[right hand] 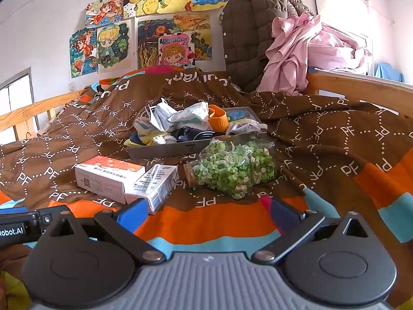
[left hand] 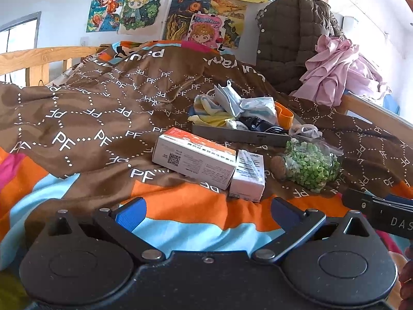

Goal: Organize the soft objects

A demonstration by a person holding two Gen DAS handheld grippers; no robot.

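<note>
Grey tray (left hand: pixel 240 134) of soft items (left hand: pixel 232 108), long axis left-right.

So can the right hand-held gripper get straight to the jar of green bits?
Probably yes: the right hand-held gripper is open, and only bare bedspread lies between it and the jar.

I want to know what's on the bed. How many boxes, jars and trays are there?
White cardboard boxes: 2, one orange-topped, one smaller
Clear corked jar of green bits: 1
Grey metal tray holding soft things: 1
Total: 4
</note>
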